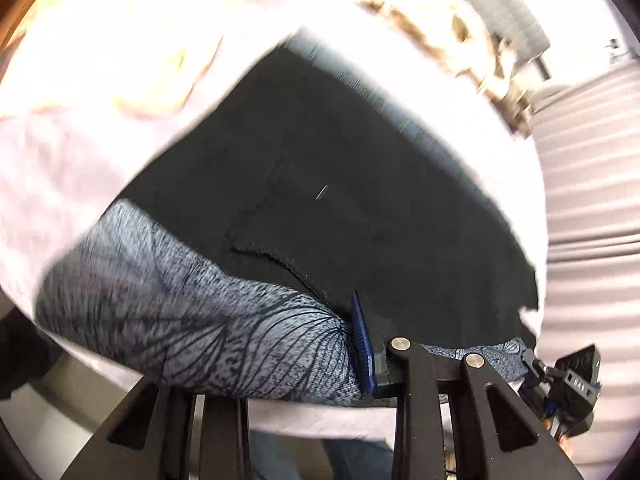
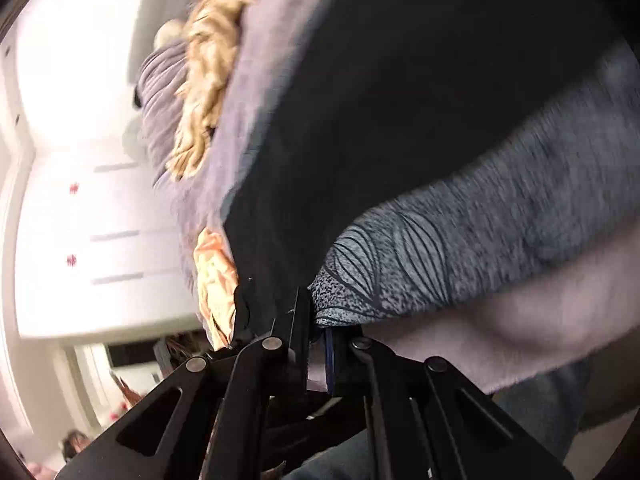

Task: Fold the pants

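**Both grippers clamped on the pants' waistband**

The black pants (image 1: 340,184) lie spread on the pale blanket (image 1: 80,168), their grey patterned waistband (image 1: 200,320) at the near edge. The left gripper (image 1: 364,344) is closed tight on that waistband. The right gripper (image 2: 320,336) pinches the waistband's other end, jaws together.

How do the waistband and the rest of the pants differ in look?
The waistband is grey-blue with thin dark curving lines; the pants are plain black. The waistband is bunched where the left gripper clamps it; the pants lie flat. Both are one garment.
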`<state>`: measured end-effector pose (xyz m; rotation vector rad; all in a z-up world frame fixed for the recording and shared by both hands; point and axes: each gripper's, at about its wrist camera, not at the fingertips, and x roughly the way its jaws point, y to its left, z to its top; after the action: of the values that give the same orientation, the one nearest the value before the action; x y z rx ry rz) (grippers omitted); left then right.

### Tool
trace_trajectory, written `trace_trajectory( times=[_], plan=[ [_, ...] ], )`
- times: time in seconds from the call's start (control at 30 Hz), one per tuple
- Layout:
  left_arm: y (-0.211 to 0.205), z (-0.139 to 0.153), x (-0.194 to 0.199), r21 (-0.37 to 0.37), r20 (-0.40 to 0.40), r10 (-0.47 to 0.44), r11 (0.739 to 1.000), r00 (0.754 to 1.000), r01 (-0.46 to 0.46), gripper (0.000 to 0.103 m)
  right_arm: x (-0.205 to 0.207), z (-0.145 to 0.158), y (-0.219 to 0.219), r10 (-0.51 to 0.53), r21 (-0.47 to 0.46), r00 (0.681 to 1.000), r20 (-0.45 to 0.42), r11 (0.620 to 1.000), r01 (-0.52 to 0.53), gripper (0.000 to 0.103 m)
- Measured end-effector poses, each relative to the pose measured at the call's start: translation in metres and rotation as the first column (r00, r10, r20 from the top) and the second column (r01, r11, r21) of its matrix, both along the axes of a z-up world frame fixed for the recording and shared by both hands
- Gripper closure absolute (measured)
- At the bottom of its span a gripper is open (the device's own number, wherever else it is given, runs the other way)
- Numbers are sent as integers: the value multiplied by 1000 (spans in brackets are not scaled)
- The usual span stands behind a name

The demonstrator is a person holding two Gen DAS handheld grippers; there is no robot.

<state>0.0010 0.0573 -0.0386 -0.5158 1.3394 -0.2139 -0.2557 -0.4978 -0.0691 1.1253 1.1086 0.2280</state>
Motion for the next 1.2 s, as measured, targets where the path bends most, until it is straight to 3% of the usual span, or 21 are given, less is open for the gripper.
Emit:
trace_trajectory(
  times=[0.07, 0.13, 0.2, 0.33, 0.43, 0.47, 0.57, 0.63, 0.73, 0.83, 0.93, 1.0, 1.1, 1.13, 1.2],
  plan=[
    [-8, 23, 25, 30, 70, 14, 999, 997, -16, 70, 33, 25, -9, 60, -26, 998, 30, 998, -59, 97],
    [-13, 33, 50, 68, 120, 10, 998, 993, -18, 55, 74, 46, -16, 112, -48, 992, 53, 993, -109, 96],
    [-20, 37, 83, 162, 183, 26, 985, 983, -57, 29, 113, 61, -21, 162, -94, 984, 71, 983, -155, 96],
    [-23, 11, 143, 257, 225, 48, 960, 973, -107, 23, 194, 55, -35, 244, -155, 969, 29, 959, -236, 93],
    [-28, -24, 180, 384, 186, 56, 915, 981, -126, 23, 243, 26, -39, 277, -191, 961, -30, 942, -277, 92],
    [-31, -32, 189, 417, 175, 62, 899, 983, -131, 23, 255, 14, -39, 275, -202, 960, -55, 938, -281, 87],
    [-19, -15, 192, 454, 212, 86, 873, 974, -176, 23, 285, -27, -44, 245, -229, 956, -160, 933, -278, 42],
    [-16, 2, 185, 481, 240, 62, 860, 969, -174, 23, 288, -30, -53, 229, -193, 962, -152, 947, -256, 41],
    [-36, 13, 166, 519, 196, -47, 852, 979, -63, 23, 279, -1, -55, 283, -224, 954, -100, 928, -299, 36],
    [-85, 3, 133, 483, 139, -191, 870, 972, 102, 23, 249, 32, -67, 298, -317, 953, -56, 900, -300, 36],
    [-150, -12, 103, 420, 89, -333, 867, 939, 268, 23, 206, 49, -96, 210, -379, 976, -53, 900, -214, 36],
    [-201, -20, 84, 357, 76, -423, 857, 903, 372, 23, 176, 53, -117, 132, -436, 989, -73, 887, -150, 36],
    [-268, -25, 62, 304, 79, -542, 813, 837, 497, 23, 108, 53, -140, 70, -596, 989, -132, 791, -136, 36],
    [-291, -27, 54, 323, 89, -585, 782, 806, 532, 23, 86, 54, -138, 67, -654, 986, -151, 742, -150, 36],
    [-320, -39, 46, 352, 71, -625, 745, 777, 567, 23, 43, 52, -125, 77, -751, 980, -182, 633, -189, 36]
  ],
)
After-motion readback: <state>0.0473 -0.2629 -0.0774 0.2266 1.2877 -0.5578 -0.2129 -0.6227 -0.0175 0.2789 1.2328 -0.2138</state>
